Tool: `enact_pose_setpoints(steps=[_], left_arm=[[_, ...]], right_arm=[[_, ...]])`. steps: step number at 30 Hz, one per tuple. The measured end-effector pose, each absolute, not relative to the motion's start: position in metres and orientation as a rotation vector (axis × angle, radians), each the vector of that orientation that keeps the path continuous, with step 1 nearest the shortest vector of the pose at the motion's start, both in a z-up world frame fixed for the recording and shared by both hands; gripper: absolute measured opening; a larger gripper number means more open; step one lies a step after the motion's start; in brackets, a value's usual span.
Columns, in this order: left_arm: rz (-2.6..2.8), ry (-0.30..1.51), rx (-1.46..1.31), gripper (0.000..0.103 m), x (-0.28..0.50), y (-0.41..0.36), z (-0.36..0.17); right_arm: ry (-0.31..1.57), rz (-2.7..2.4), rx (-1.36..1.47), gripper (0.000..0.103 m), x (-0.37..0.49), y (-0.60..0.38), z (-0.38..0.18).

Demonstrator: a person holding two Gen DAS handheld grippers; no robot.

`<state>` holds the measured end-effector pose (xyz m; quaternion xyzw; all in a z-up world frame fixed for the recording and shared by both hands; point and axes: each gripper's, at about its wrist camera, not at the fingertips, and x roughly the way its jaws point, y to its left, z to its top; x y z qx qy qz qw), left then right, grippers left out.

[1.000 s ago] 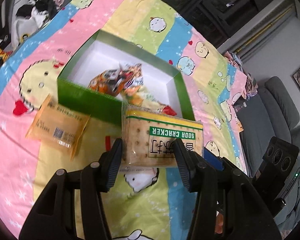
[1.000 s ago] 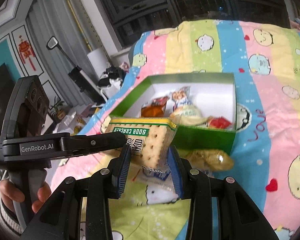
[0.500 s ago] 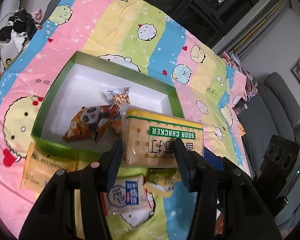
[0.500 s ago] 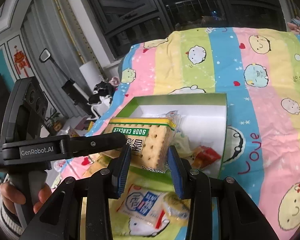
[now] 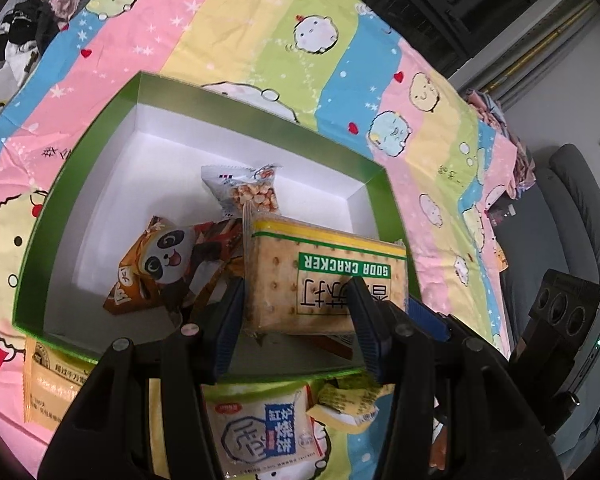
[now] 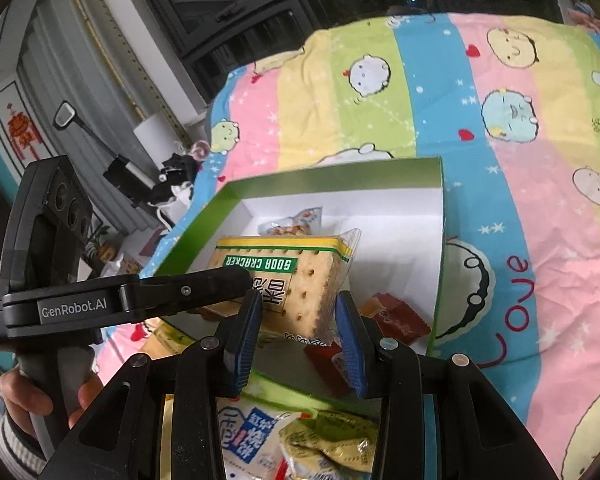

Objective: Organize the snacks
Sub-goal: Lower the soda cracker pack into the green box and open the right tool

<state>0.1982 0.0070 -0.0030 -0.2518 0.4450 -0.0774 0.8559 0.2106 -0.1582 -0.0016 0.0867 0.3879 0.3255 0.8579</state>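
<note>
While both of your grippers clamp the same soda cracker pack (image 5: 324,276), it hangs over the near half of the green box (image 5: 80,152), above the snacks already lying inside. Your left gripper (image 5: 296,320) grips the pack by its near edge, blue pads pressed against both sides, printed face toward the camera with the lettering upside down. Your right gripper (image 6: 296,332) pinches the pack's other end, and from that view the left tool's black finger reaches across to the pack from the left, with your hand (image 6: 40,400) wrapped around its handle.

Inside the box's white interior you have a panda-print packet (image 5: 160,264) at the near left, a clear bag of small round snacks (image 5: 248,192) toward the middle, and 2 red wrappers (image 6: 396,316) by the right wall.

Outside the box, on the striped cartoon bedspread (image 5: 236,32), 3 snacks lie just in front of the near wall: an orange packet (image 5: 48,388) at the left, a white-and-blue pouch (image 5: 260,428) under your left gripper, and a yellow-green wrapper (image 5: 352,404) beside it.
</note>
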Motion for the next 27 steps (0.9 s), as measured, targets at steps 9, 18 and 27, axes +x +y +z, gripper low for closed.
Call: enact_pose_setpoints(steps=[9, 18, 27], left_arm=[[-0.131, 0.949, -0.506, 0.053, 0.206, 0.007, -0.008], [-0.103, 0.903, -0.442, 0.078, 0.195, -0.001, 0.005], [-0.073, 0.807, -0.36, 0.085, 0.159, -0.01, 0.031]], right_arm=[[0.848, 0.675, 0.174, 0.04, 0.221, -0.154, -0.007], [0.823, 0.62, 0.168, 0.045, 0.212, -0.162, 0.001], [0.749, 0.617, 0.178, 0.052, 0.174, -0.178, 0.026]])
